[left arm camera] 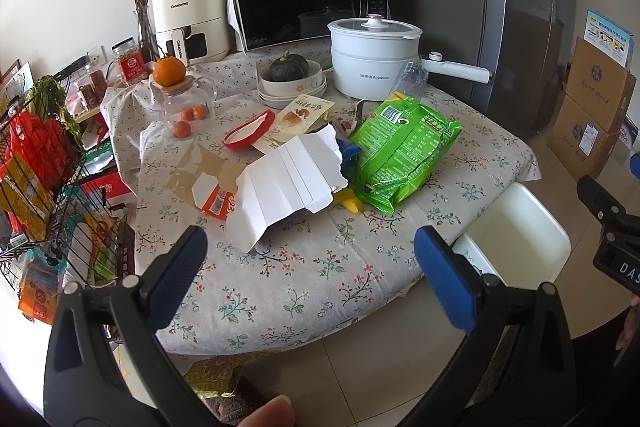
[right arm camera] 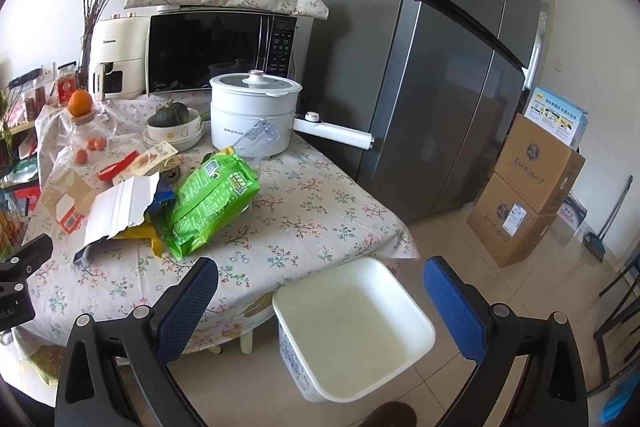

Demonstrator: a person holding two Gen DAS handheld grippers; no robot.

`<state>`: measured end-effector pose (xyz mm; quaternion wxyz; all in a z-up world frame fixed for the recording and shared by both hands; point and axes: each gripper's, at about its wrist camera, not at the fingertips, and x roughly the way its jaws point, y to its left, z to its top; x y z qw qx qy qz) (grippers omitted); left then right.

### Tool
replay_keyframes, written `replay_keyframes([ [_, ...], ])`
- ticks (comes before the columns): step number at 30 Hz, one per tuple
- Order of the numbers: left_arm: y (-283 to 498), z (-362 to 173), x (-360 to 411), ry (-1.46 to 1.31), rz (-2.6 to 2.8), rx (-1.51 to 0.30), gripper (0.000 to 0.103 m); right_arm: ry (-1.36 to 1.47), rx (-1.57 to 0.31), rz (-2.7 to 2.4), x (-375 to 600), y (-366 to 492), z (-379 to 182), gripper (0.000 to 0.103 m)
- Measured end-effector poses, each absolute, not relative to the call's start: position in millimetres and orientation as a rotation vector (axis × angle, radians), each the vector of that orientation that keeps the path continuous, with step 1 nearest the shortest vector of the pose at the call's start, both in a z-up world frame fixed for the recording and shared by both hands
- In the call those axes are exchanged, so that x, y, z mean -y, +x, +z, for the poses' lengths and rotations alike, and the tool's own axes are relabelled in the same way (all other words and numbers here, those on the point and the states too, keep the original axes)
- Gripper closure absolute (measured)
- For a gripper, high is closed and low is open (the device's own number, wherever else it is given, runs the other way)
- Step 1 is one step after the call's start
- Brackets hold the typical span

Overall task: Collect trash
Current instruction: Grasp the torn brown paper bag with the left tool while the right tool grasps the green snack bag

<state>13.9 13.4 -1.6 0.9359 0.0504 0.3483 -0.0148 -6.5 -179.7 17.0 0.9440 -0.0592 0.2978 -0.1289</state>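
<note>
Both the left gripper (left arm camera: 310,253) and right gripper (right arm camera: 320,285) hang released, jaws wide and empty. The white bin (right arm camera: 416,319) sits on the floor beside the counter (right arm camera: 304,227). Farther on lie torn white paper (left arm camera: 288,175) and a green bag (left arm camera: 404,155) (touching), then the white pot (left arm camera: 372,67).

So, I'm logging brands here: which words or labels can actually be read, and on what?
"CHANGHONG": air fryer, body and handle.
"Midea": microwave, door corner, faint.
"Royalstar": white electric pot.
"DAS": right gripper's body, cut off.
Too small or blurred: green snack bag, red-label jar, cardboard boxes.
</note>
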Motion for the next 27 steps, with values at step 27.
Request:
replay_keyframes([
  [27,177,-79,-169,-0.207,0.066,-1.065,0.007,0.006,-1.042,0.039,180,191,-43,0.0],
])
